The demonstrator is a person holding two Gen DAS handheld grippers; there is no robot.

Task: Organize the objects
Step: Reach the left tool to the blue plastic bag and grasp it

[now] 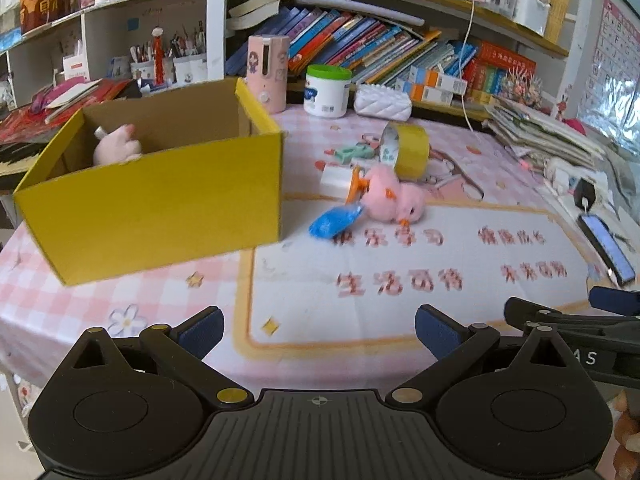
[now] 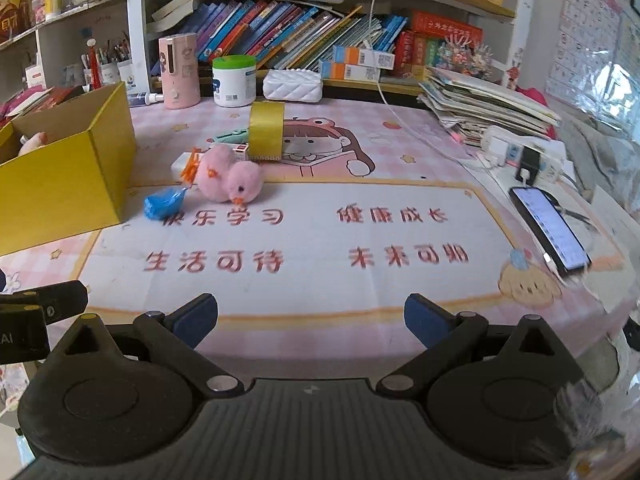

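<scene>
A yellow cardboard box stands open at the left of the table, with a pale pink plush inside; it also shows in the right wrist view. Beside it lie a pink fluffy chick, a blue crumpled bag, a yellow tape roll, a small white box and a green item. My left gripper is open and empty near the table's front edge. My right gripper is open and empty, to its right.
A pink-and-white printed mat covers the table. A phone on a cable lies at the right. A pink appliance, a white tub, a white quilted case and a paper stack stand before the bookshelves.
</scene>
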